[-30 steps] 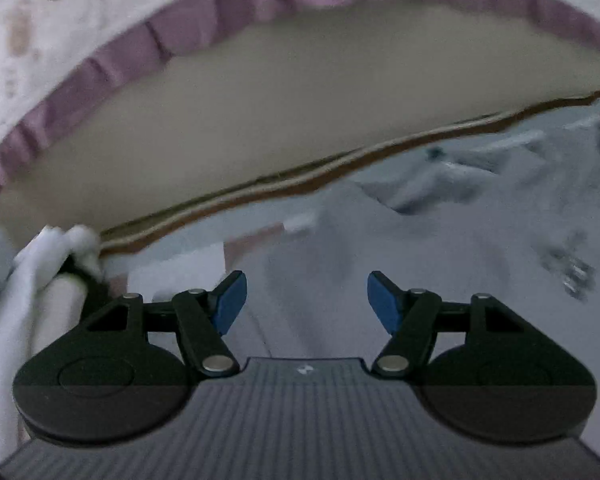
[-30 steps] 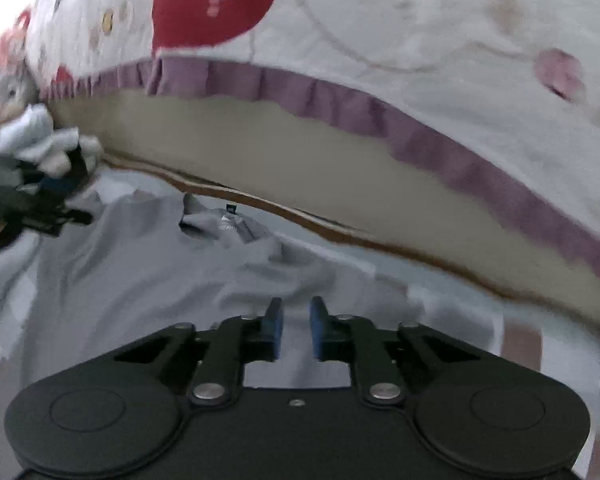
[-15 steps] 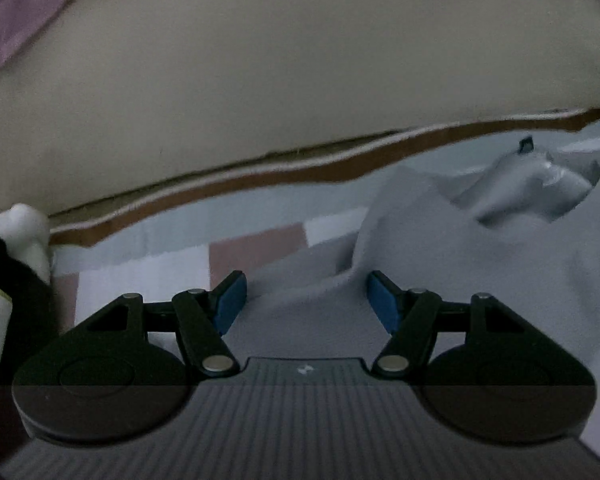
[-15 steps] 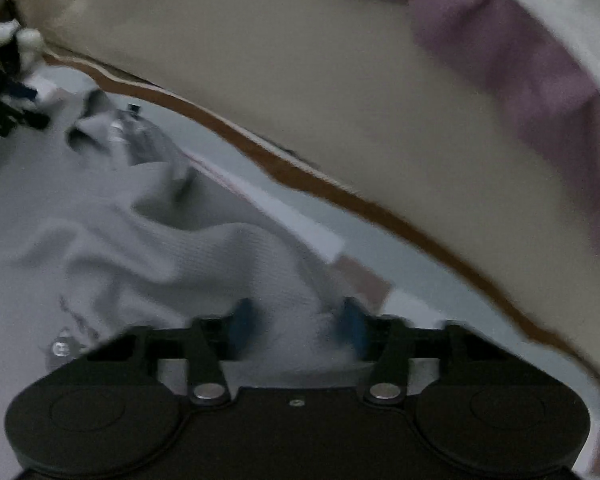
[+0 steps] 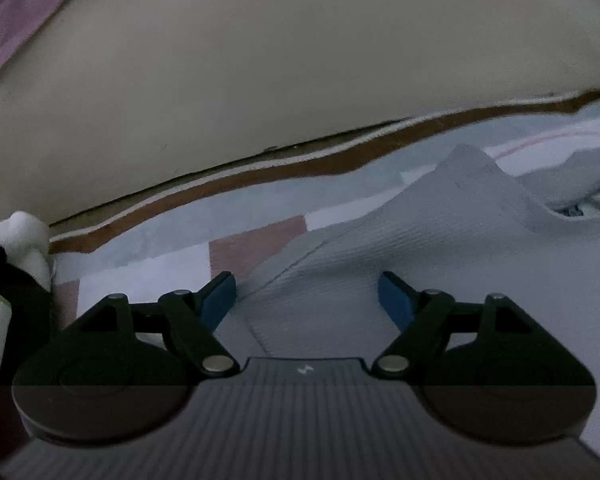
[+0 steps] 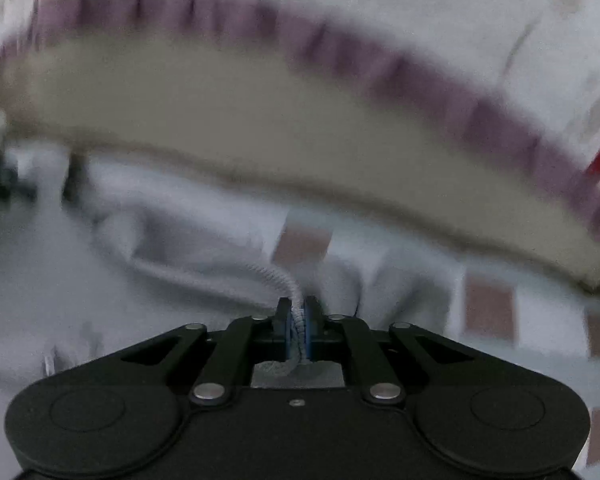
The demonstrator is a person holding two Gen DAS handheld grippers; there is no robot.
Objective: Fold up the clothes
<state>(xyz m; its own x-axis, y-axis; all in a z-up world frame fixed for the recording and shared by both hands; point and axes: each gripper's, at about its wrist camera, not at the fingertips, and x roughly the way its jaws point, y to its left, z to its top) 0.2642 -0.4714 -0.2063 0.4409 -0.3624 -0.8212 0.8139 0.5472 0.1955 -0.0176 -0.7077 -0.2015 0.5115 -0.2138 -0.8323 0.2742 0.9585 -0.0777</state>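
A grey ribbed shirt (image 5: 440, 240) lies on a checked bedsheet (image 5: 148, 256). My left gripper (image 5: 306, 300) is open and low over the shirt's shoulder seam, its blue pads either side of the fabric. My right gripper (image 6: 297, 320) is shut on a fold of the grey shirt (image 6: 204, 280), and a ribbed edge rises into its blue pads. The right wrist view is blurred by motion.
A beige mattress side (image 5: 300, 80) with a brown trim (image 5: 300, 168) stands close behind the shirt. A purple-frilled quilt (image 6: 380, 68) hangs above it. A white and black bundle of cloth (image 5: 8, 264) sits at the far left.
My right gripper opened around a bunch of the shirt, then shut on it and is lifting. My left gripper dropped closer to the shirt's shoulder and stayed open.
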